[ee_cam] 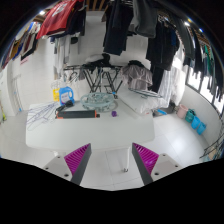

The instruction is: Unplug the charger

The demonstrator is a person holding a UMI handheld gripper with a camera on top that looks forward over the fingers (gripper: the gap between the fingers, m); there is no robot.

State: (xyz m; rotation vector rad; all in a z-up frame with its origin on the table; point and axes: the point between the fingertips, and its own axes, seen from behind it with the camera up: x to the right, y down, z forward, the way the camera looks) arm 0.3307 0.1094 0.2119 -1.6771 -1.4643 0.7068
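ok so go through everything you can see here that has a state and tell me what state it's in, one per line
gripper: open, fingers apart, nothing between them, above the white table
black strip: lying flat on the table beyond the fingers, untouched
blue container: standing upright at the table's far edge
clothes: hanging on a rack behind the table
charger: cannot make one out, so plugged or not is unclear

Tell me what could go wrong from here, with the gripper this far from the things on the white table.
1. No charger or plug can be made out among the far items, such as the dark flat item, so aiming at the wrong thing is likely.
2. The open hand-held gripper holds nothing and must cross the white table; it could knock the round glass object or the blue container.
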